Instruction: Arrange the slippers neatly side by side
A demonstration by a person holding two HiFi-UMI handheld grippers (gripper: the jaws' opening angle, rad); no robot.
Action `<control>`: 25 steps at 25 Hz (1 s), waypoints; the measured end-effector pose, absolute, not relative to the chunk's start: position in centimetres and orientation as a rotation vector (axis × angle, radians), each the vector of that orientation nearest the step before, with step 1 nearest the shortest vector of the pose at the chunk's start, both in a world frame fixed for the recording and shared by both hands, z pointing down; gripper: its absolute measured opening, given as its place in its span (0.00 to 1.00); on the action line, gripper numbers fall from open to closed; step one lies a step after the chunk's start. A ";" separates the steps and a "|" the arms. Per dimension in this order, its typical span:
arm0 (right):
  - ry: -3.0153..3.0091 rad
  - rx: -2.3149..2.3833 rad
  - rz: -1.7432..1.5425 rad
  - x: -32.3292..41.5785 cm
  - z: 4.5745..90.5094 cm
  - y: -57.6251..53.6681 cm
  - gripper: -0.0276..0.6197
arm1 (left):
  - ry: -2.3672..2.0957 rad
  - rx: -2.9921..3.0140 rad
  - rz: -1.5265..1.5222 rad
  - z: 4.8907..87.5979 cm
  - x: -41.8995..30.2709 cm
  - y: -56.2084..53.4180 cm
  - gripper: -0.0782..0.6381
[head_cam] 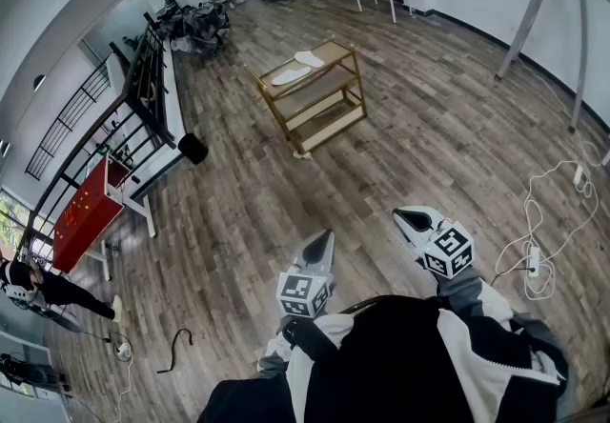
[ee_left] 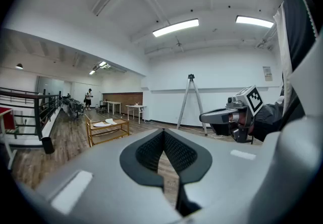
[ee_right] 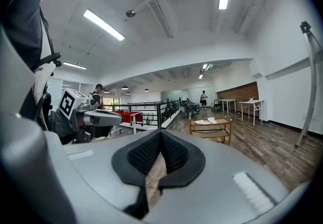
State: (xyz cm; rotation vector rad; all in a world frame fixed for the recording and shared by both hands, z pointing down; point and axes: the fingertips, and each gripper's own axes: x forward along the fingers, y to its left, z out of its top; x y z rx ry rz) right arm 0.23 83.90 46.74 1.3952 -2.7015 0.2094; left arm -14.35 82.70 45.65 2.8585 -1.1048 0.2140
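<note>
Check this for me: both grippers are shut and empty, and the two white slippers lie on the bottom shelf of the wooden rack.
Not quite. The two white slippers lie on the top shelf of the wooden rack, not the bottom one, as the head view shows. The rest stands: the left gripper and the right gripper are both shut and empty.

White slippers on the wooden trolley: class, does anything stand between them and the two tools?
Nothing visible does. Only wood-plank floor lies between the shut left tool, the shut right tool and the wooden trolley bearing the white slippers.
</note>
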 end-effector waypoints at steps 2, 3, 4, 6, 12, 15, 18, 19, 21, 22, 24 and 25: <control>-2.701 1.387 0.218 0.4 47.0 84.4 0.05 | -1.109 2.853 0.223 46.0 -14.2 83.0 0.13; -2.701 1.384 0.221 0.4 47.2 84.5 0.05 | -1.109 2.850 0.226 46.0 -14.2 83.1 0.13; -2.701 1.381 0.223 0.4 47.2 84.6 0.05 | -1.109 2.848 0.229 46.1 -14.2 83.2 0.13; -2.701 1.376 0.228 0.3 47.3 84.8 0.05 | -1.108 2.846 0.236 46.2 -14.1 83.4 0.13; -2.711 1.404 0.231 1.0 46.9 84.6 0.05 | -1.113 2.841 0.238 46.0 -13.7 83.6 0.13; -2.726 1.421 0.253 1.1 46.8 84.4 0.05 | -1.112 2.835 0.241 46.2 -13.7 83.6 0.13; -2.735 1.407 0.271 0.9 47.1 84.5 0.10 | -1.110 2.838 0.248 46.4 -13.5 83.7 0.13; -2.737 1.402 0.273 0.8 47.1 84.5 0.09 | -1.109 2.838 0.247 46.4 -13.5 83.7 0.13; -2.741 1.389 0.279 0.7 47.2 84.4 0.08 | -1.108 2.823 0.237 46.4 -13.6 83.5 0.13; -2.742 1.385 0.280 0.6 47.2 84.3 0.07 | -1.107 2.810 0.227 46.5 -13.8 83.3 0.13; -2.744 1.386 0.280 0.3 47.2 84.0 0.05 | -1.108 2.797 0.219 46.6 -14.3 82.9 0.13; -2.745 1.390 0.280 0.1 47.2 83.8 0.05 | -1.106 2.801 0.223 46.6 -14.5 82.7 0.13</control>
